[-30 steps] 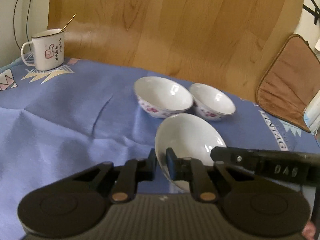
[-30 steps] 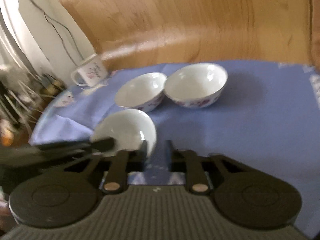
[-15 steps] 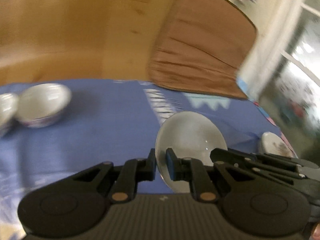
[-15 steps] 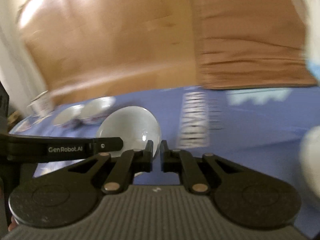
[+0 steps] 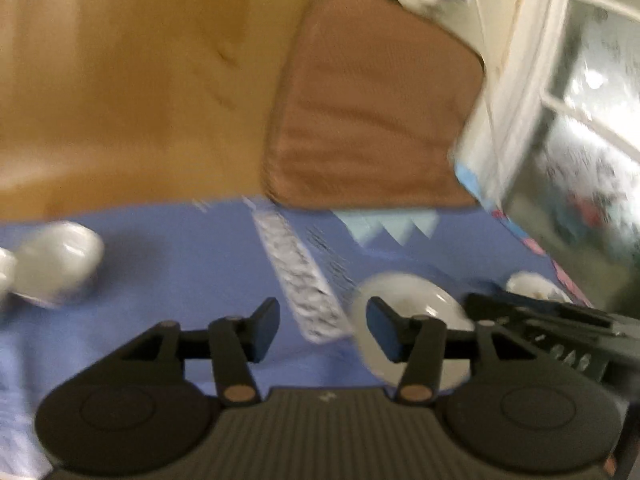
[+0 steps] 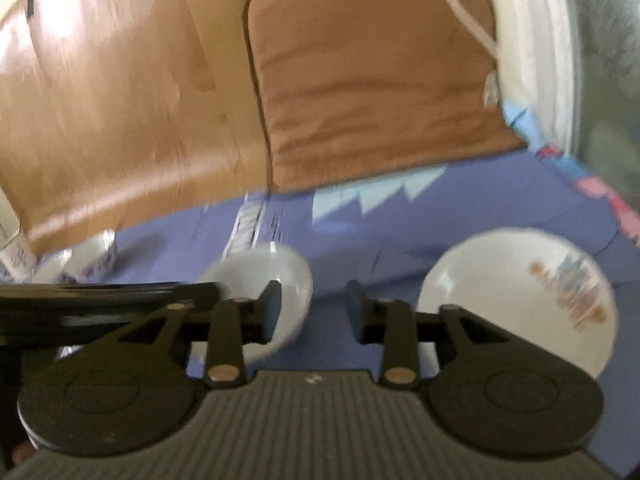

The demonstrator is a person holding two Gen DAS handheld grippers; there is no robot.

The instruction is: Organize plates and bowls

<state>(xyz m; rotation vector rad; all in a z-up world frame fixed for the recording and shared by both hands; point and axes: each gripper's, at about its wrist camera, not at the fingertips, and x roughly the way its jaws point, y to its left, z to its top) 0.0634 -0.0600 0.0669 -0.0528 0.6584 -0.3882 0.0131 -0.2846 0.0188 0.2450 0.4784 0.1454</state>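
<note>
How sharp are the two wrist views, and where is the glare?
Left wrist: motion-smeared throughout; the two bowls at left are streaks, and the window blows out. Right wrist: milder blur; the decorated plate stays readable, with sheen on the wooden board.

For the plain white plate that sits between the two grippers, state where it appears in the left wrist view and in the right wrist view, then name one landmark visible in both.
Left wrist view: the plain white plate lies lower right, partly behind the gripper's right-hand finger.
Right wrist view: the same plate lies lower left of centre, partly behind the left-hand finger.
Shared landmark: the brown cushion beyond the blue cloth.
</note>
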